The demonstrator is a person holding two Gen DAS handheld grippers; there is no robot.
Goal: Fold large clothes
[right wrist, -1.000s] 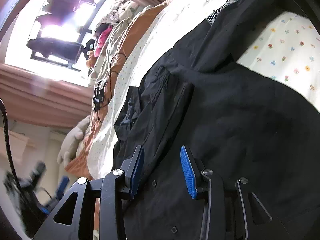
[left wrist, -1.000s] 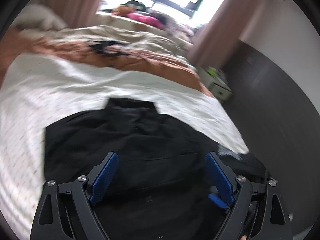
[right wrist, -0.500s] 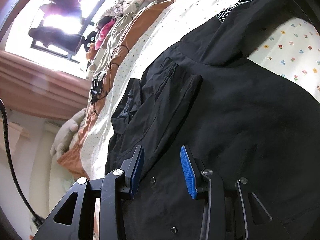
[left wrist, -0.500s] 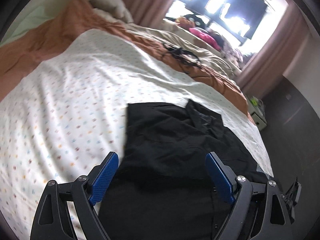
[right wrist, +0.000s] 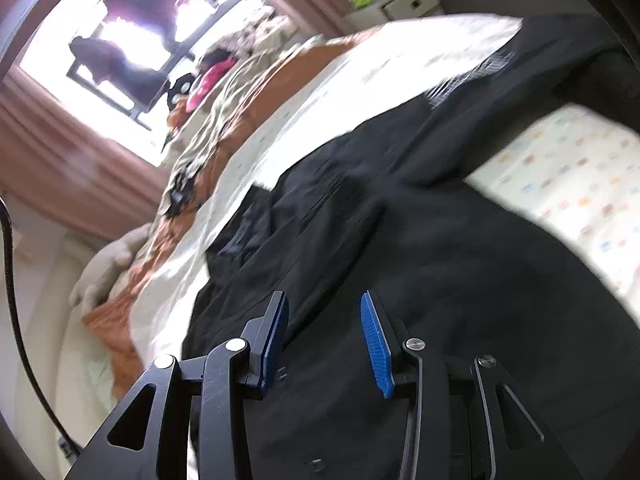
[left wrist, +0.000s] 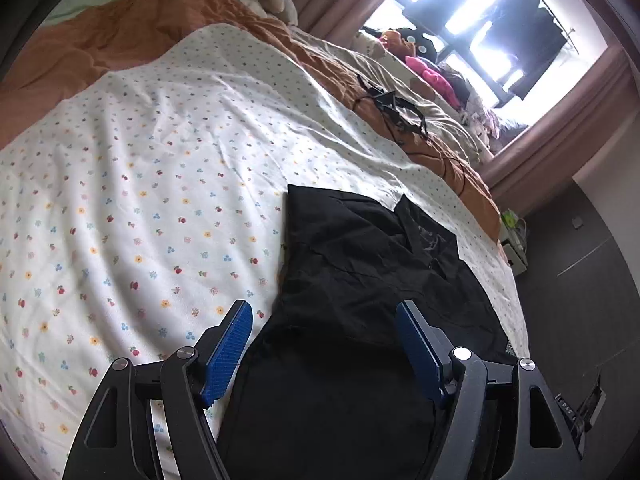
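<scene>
A black garment (left wrist: 360, 280) is spread on the flower-dotted bedsheet (left wrist: 140, 200), its left edge lying between the fingers of the left gripper (left wrist: 324, 344). Those jaws are parted and have just been closing, with nothing pinched. The right gripper (right wrist: 324, 336) is held over the same dark cloth, its jaws partly apart and empty.

Black garment (left wrist: 360, 280), flower-dotted white sheet (left wrist: 140, 200), orange blanket (left wrist: 120, 40)
</scene>
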